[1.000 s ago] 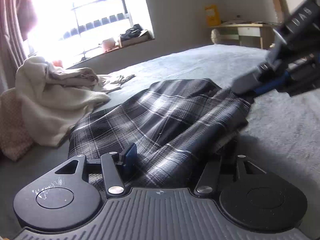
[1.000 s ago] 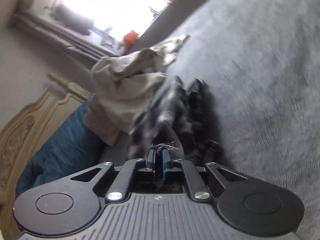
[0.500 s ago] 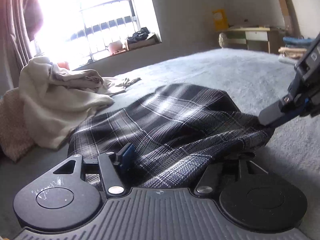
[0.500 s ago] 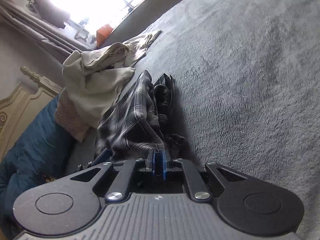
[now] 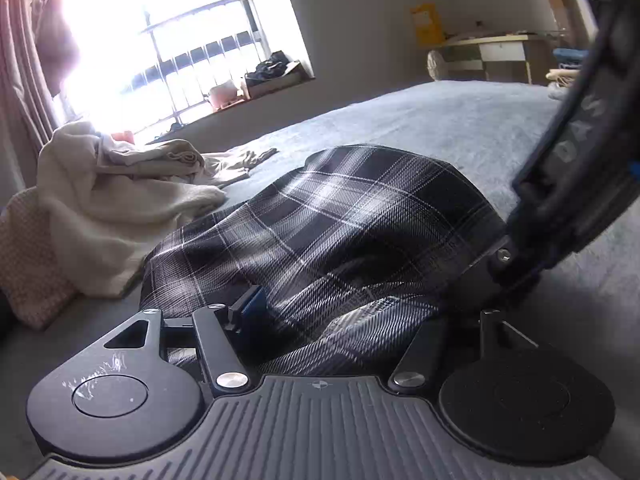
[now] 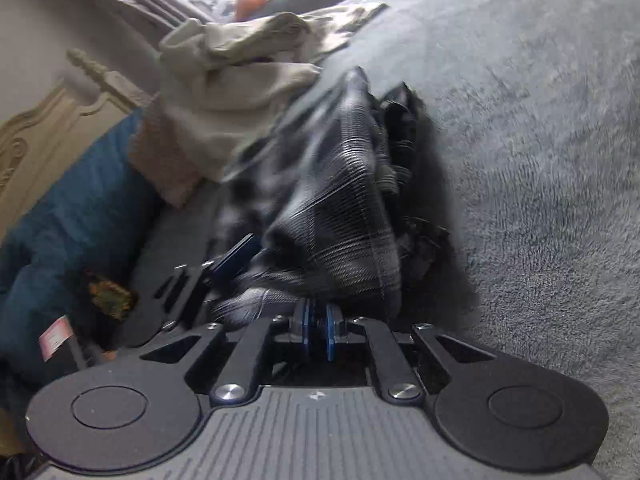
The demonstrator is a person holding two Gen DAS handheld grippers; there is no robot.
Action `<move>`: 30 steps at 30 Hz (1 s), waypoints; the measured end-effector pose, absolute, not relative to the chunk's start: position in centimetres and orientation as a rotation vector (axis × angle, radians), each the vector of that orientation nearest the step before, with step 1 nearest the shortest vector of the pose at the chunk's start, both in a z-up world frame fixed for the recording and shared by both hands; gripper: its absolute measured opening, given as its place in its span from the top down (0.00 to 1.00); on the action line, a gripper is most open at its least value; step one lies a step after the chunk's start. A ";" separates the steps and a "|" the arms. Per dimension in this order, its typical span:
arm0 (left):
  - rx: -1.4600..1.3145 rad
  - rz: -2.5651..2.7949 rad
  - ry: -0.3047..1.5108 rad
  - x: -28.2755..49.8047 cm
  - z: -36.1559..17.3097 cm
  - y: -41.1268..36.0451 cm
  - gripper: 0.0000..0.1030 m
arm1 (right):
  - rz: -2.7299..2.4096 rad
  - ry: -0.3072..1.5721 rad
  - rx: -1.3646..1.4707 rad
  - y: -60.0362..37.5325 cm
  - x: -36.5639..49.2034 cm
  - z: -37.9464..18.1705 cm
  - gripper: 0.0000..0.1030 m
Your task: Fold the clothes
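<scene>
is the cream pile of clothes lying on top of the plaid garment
No, the cream pile of clothes lies beside the black and white plaid garment on the grey bed cover, not over it.

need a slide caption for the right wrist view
Right gripper clamps the dark plaid fabric garment on the grey fleece bedspread.

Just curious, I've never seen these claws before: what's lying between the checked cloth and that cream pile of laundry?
In the left wrist view, only a narrow strip of bare grey bedcover separates the plaid garment from the cream laundry pile.
</scene>
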State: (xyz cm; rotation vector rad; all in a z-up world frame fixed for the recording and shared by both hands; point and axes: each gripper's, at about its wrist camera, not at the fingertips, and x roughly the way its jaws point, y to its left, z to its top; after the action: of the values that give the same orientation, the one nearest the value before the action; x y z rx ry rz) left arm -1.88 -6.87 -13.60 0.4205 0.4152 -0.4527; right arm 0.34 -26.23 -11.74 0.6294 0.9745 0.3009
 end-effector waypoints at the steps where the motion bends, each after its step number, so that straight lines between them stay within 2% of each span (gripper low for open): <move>1: 0.424 -0.466 0.423 -2.1 -13.5 -6.5 0.40 | 0.294 0.981 0.641 -26.4 0.4 -12.0 0.92; 7: 0.433 -0.588 0.453 -5.5 -11.9 -1.9 0.40 | 0.265 0.979 0.632 -26.7 0.0 -12.0 0.92; 14: 0.189 -0.473 0.506 -5.2 -9.4 4.1 0.40 | 0.229 0.977 0.557 -26.2 0.0 -11.7 0.92; 18: 0.097 -0.419 0.538 -4.3 -9.5 5.7 0.44 | 0.216 0.973 0.539 -26.0 -0.2 -11.6 0.92; 20: 0.123 -0.425 0.553 -4.4 -10.3 5.9 0.54 | 0.211 0.973 0.546 -26.1 -0.2 -11.6 0.92; 25: 0.295 -0.472 0.535 -6.0 -12.5 5.1 0.71 | 0.203 0.971 0.566 -26.2 -0.2 -11.7 0.92; 30: 0.435 -0.490 0.478 -6.5 -13.8 4.0 0.79 | 0.197 0.972 0.572 -26.2 -0.1 -11.7 0.92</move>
State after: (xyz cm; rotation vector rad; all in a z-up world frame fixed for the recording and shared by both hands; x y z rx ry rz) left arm -6.53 3.96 -13.81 0.4352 0.4782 -0.4898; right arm -0.13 -26.17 -11.73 0.5723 0.9720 0.1974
